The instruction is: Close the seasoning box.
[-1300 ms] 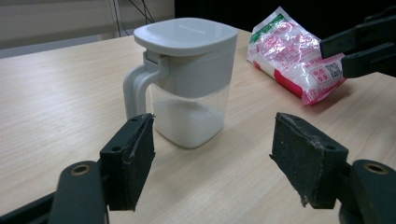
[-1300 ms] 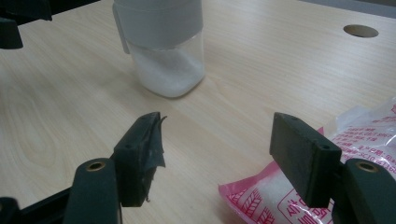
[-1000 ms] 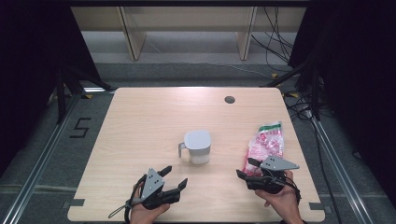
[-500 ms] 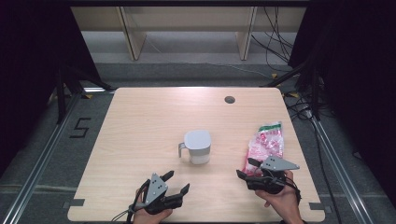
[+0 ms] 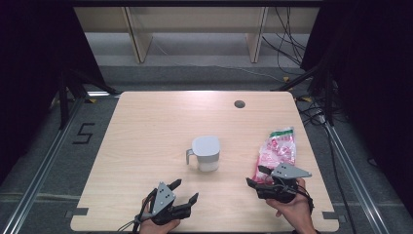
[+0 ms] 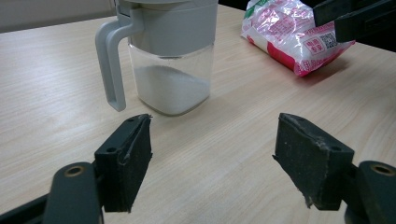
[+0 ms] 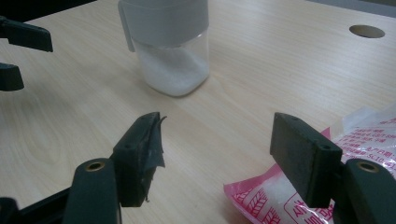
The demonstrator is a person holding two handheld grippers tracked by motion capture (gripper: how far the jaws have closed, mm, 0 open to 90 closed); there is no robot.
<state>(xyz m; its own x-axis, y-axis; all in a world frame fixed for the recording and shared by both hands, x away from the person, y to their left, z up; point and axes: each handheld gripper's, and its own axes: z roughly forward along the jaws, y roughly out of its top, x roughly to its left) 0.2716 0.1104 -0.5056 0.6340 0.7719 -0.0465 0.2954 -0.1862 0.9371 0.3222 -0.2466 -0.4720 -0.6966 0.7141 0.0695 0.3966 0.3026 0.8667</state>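
A clear jar [image 5: 206,153] with a grey lid and side handle stands at the table's middle, partly filled with white powder. In the left gripper view the jar [image 6: 170,60] rises just ahead. A pink and white bag [image 5: 277,148] lies flat at the right. My left gripper [image 5: 185,190] is open near the front edge, pointing toward the jar, with bare wood between its jaws [image 6: 215,123]. My right gripper [image 5: 254,175] is open at the bag's near end. One corner of the bag [image 7: 280,196] lies below its right jaw, untouched, and the gripper [image 7: 215,120] faces the jar [image 7: 170,46].
The light wooden table [image 5: 146,126] has a round cable hole [image 5: 239,104] near its far edge. Wooden shelf legs stand beyond it, and cables run over the floor at the right. Dark rails flank both sides. The other gripper's jaws show at the top right of the left gripper view [image 6: 355,16].
My left gripper has slipped a little back toward the front edge of the table. The right gripper, jar and bag have stayed put.
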